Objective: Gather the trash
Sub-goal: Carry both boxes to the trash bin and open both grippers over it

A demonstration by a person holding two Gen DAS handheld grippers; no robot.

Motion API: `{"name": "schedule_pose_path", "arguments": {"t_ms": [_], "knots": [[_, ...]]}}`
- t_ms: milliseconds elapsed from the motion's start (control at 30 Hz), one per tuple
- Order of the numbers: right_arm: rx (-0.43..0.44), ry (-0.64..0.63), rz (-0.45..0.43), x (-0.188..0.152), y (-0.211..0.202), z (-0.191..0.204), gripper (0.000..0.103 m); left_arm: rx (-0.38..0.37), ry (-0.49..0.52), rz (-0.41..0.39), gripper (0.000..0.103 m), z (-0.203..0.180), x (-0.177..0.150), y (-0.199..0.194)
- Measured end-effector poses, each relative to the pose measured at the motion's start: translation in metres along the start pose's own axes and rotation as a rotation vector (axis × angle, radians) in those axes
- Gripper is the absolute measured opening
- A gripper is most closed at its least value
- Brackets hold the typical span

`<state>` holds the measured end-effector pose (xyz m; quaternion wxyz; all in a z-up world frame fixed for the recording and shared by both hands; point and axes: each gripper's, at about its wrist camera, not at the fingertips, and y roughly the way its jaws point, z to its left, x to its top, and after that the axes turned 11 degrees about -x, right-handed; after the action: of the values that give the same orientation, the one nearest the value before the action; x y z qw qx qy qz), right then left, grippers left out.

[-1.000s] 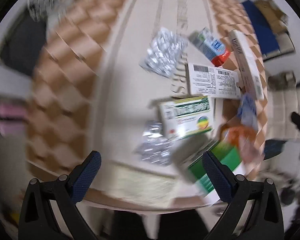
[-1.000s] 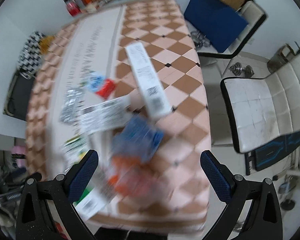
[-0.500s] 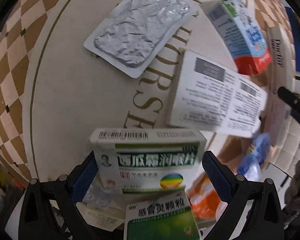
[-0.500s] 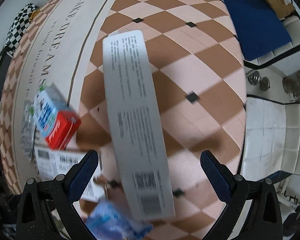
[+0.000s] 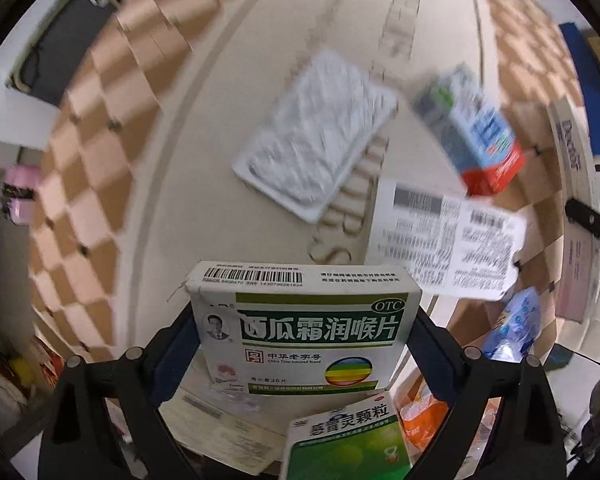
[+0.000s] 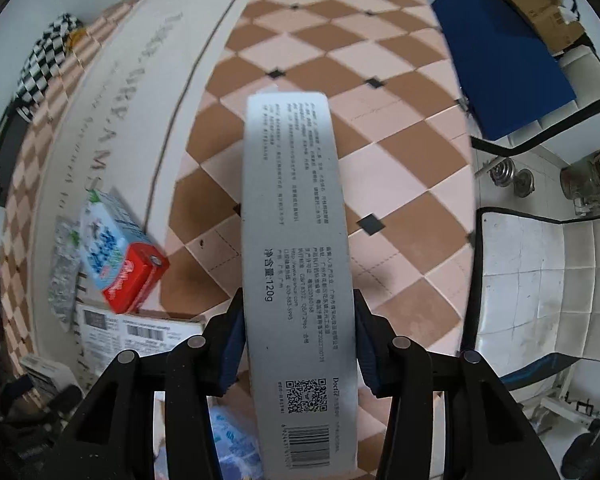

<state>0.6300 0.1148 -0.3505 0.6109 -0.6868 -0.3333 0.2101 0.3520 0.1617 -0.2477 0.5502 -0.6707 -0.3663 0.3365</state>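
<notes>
My left gripper (image 5: pixel 304 344) is shut on a white and green lozenge box (image 5: pixel 304 320) and holds it above the table. My right gripper (image 6: pixel 298 344) is shut on a long grey toothpaste box (image 6: pixel 296 248), which sticks out forward between the jaws. On the table lie a foil blister pack (image 5: pixel 316 136), a blue and red carton (image 5: pixel 476 128) that also shows in the right wrist view (image 6: pixel 120 256), a flat white printed box (image 5: pixel 448 248) and a green medicine box (image 5: pixel 344 440).
The table has a checkered cloth (image 6: pixel 340 80) with a beige lettered strip. A blue plastic wrapper (image 5: pixel 516 332) and an orange packet (image 5: pixel 424 416) lie near the right edge. A white chair (image 6: pixel 540 280) and a blue board (image 6: pixel 500 56) stand beyond the table.
Both grippers have closed: the left on the lozenge box, the right on the toothpaste box. Both boxes have lifted off the table.
</notes>
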Motion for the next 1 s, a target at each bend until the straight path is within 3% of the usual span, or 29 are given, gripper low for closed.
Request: {"name": "schedule_pose_path", "arguments": {"t_ms": [100,300,400,433,567,700,800,1000], "knots": [[0.011,0.026,-0.040,-0.010,-0.024,-0.006,0.049,0.003,0.036,-0.088,0.096,-0.009,-0.002,-0.049],[0.051,0.095,-0.125,-0.078,-0.093,-0.027,0.049,-0.024,0.129,-0.240,0.096,-0.018,-0.032,-0.129],[0.080,0.122,-0.158,-0.121,-0.126,-0.025,0.049,-0.058,0.183,-0.302,0.096,-0.014,-0.069,-0.144],[0.091,0.132,-0.172,-0.139,-0.139,-0.022,0.049,-0.069,0.199,-0.316,0.096,0.001,-0.080,-0.129],[0.114,0.187,-0.226,-0.218,-0.181,-0.010,0.049,-0.119,0.288,-0.365,0.096,0.029,-0.126,-0.137],[0.133,0.247,-0.242,-0.303,-0.207,0.011,0.049,-0.158,0.358,-0.359,0.096,0.064,-0.173,-0.133],[0.145,0.286,-0.219,-0.373,-0.216,0.031,0.049,-0.176,0.392,-0.311,0.096,0.088,-0.209,-0.125],[0.192,0.308,-0.072,-0.502,-0.192,0.074,0.049,-0.188,0.390,-0.155,0.096,0.132,-0.271,-0.078]]}}
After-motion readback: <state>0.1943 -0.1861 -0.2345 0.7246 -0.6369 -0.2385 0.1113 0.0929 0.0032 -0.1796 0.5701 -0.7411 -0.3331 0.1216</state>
